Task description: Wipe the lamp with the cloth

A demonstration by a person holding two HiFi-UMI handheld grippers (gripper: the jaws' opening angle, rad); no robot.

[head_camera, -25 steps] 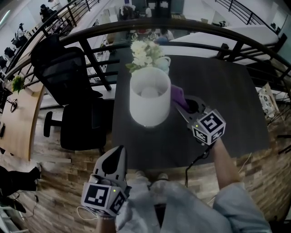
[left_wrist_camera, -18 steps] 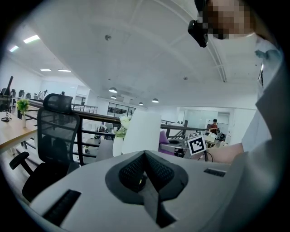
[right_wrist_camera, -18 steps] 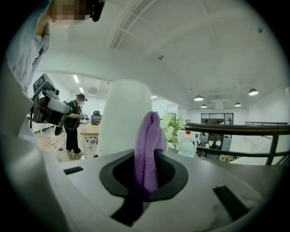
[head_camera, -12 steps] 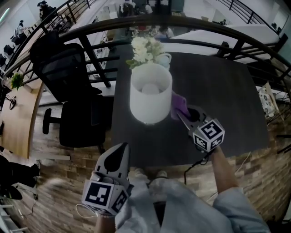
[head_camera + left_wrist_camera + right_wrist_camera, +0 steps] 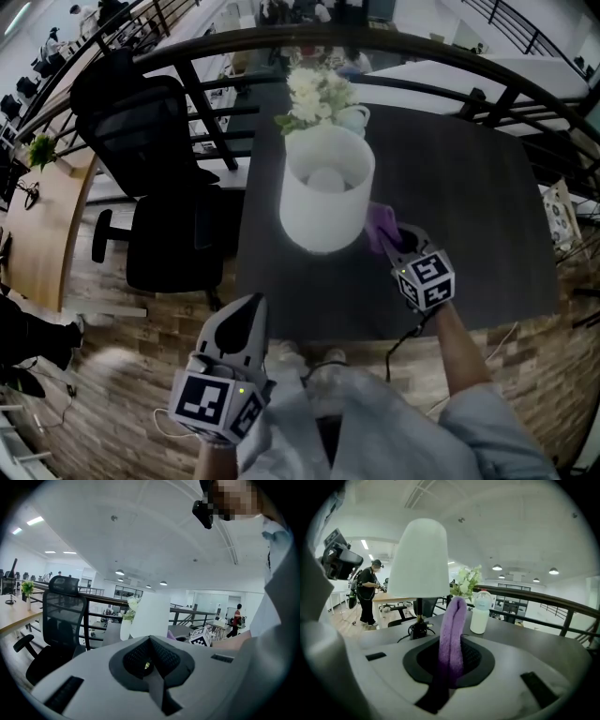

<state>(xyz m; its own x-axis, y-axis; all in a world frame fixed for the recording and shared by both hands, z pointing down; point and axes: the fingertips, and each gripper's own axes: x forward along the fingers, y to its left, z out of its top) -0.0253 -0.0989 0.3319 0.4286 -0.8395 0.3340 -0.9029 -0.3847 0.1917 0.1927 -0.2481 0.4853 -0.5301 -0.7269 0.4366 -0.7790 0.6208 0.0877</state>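
Just right of the lamp (image 5: 325, 202), the right hand-held gripper (image 5: 392, 236) grasps the cloth (image 5: 382, 223), its long axis along the jaws, tip toward the shade; left hand-held gripper (image 5: 246, 317) clenched, empty.

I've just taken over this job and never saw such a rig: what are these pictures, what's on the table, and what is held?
No robot here: a person holds a two-jaw gripper in each hand. One picture comes from a head camera looking down; the others come from cameras riding on each gripper. On the dark table stand a white lamp, a bottle and flowers. The right gripper is shut on a purple cloth, beside the lamp. The left gripper is shut, empty, low, off the table.
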